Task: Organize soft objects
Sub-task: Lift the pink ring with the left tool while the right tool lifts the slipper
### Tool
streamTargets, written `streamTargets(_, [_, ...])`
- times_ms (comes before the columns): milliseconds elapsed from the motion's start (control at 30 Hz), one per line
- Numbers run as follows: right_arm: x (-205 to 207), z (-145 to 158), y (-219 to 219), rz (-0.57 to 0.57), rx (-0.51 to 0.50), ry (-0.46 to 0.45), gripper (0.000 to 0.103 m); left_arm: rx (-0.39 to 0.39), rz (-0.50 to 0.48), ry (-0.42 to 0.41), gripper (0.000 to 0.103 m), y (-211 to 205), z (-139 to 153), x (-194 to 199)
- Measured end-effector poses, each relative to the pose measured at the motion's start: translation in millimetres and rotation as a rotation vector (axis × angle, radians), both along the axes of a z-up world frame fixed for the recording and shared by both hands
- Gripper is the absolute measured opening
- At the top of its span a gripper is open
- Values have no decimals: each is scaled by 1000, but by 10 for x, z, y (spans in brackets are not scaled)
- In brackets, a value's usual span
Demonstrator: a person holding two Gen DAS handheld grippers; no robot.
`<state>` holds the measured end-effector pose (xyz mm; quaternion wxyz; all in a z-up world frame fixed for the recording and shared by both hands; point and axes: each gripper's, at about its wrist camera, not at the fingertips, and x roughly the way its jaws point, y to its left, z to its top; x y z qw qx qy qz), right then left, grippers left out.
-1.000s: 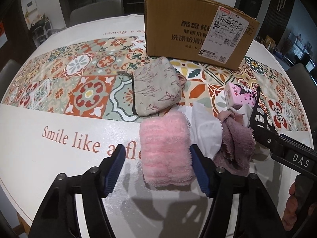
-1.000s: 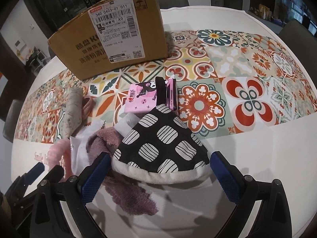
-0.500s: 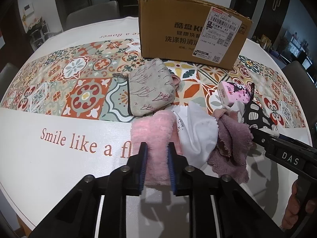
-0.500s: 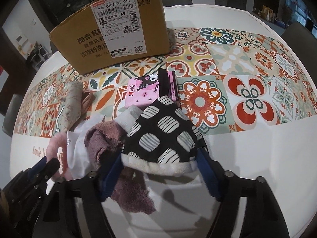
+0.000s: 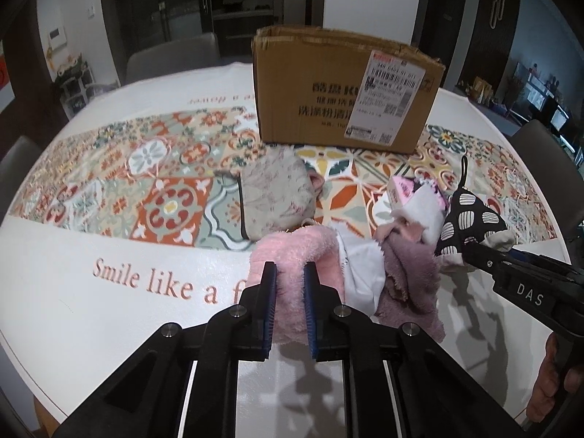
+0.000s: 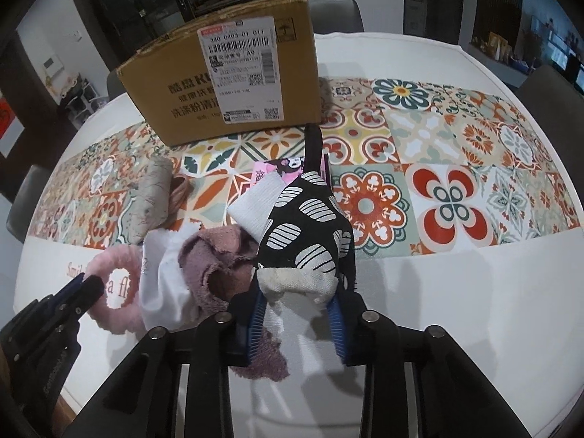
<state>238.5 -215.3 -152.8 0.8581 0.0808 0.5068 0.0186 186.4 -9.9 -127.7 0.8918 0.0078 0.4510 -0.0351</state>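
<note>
A fluffy pink cloth [image 5: 292, 259] is pinched between the blue pads of the left gripper [image 5: 288, 306], whose jaws are closing the last little bit with the pile squeezed flat between them; in the right wrist view the cloth is seen curled into a ring by that gripper. A black oven mitt with white ovals [image 6: 310, 226] is caught by its pale cuff in the right gripper [image 6: 297, 315], whose jaws are closing on it at this moment. Both items lie at the near edge of a heap on the white part of the patterned tablecloth [image 5: 109, 189], touching a white cloth [image 5: 359, 266] and a frayed mauve cloth [image 5: 408, 273] between them; a grey printed pouch [image 5: 275, 193] and a small pink packet [image 5: 399, 191] sit just behind. The open cardboard box [image 5: 339, 98] stands farther back and is judged to be the likely place for the soft things. The step in hand is judged to be securing both grips before lifting. It is best done by letting each grip settle fully, then raising slowly and straight up, so that the mauve cloth, which lies under the mitt's cuff, is not dragged along. The mitt's hanging loop should be kept clear of the packet.
</note>
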Motion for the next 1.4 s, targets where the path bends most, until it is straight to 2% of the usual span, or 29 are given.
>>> streamTargets(400, [-160,435,-30,-16,-11,-123,30,34,-28,-191,16,-35,507,-116])
streamTargets(933, [-172,1174,173,64,9,-346,30,17,-35,-419,14,9,1175,-25])
streamTargets(1400, [97,1513,172,78,49,-459,30,-23,-47,-537,12,-22,1517,295])
